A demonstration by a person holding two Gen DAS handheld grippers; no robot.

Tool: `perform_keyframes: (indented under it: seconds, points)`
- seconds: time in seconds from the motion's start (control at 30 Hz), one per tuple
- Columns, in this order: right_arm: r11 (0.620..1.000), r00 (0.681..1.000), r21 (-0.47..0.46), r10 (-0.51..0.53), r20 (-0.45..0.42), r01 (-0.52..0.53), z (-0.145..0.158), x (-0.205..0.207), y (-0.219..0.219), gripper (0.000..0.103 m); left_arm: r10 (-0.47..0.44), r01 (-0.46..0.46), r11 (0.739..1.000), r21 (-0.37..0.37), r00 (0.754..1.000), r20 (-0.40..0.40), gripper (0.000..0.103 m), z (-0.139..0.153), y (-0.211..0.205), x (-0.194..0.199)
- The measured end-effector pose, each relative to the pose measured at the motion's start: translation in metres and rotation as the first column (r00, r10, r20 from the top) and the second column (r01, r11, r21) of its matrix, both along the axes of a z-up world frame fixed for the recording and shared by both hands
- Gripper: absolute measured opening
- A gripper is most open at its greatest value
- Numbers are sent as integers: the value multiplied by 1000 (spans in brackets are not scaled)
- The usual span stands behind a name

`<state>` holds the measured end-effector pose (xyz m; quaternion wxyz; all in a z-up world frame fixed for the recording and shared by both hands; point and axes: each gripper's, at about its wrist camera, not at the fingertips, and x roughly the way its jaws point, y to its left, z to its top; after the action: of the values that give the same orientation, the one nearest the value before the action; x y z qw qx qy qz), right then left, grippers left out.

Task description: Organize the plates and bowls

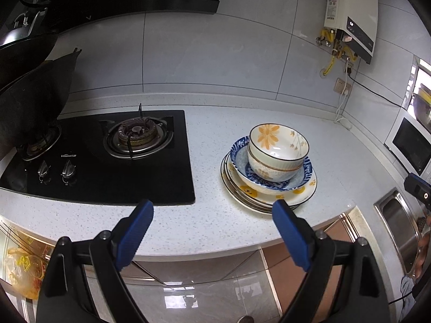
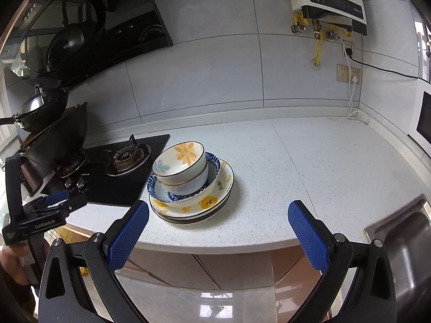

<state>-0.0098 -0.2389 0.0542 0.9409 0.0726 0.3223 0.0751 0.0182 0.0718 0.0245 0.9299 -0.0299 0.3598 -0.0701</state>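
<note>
A stack of dishes stands on the white counter right of the stove. White bowls with orange flowers are nested on top, inside a blue patterned bowl. Below lie cream plates with yellow bear prints. My left gripper is open and empty, in front of the counter edge, left of the stack. My right gripper is open and empty, in front of the counter edge, with the stack just beyond its left finger. The left gripper's body also shows in the right wrist view.
A black gas stove lies left of the stack, with a dark wok on its far burner. A steel sink is at the right. A microwave stands at the far right. A water heater hangs on the wall.
</note>
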Motion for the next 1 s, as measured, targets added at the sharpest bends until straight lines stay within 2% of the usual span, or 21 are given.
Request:
perform_keyframes:
  seconds: [0.23,0.5,0.73,0.87,1.0]
  points:
    - [1000,1000,-21,17,3,-17,8,-7,12,102,-10,10,1000,3,1000,0,90,7,12,-12]
    - [993,995,-64,101,5,-100,5,-1,15,102,36,-36,999,-12,999,8,90,19,15,-28]
    - [990,990,-33,139,28,-138,3,2,4,102,71,-71,997,8,997,20,90,24,9,-35]
    - [988,988,-29,150,21,-150,-1,4,-1,102,75,-77,995,64,996,38,90,26,-3,-39]
    - [986,986,-21,164,10,-164,-5,5,-6,102,57,-59,997,43,998,35,90,26,-11,-43]
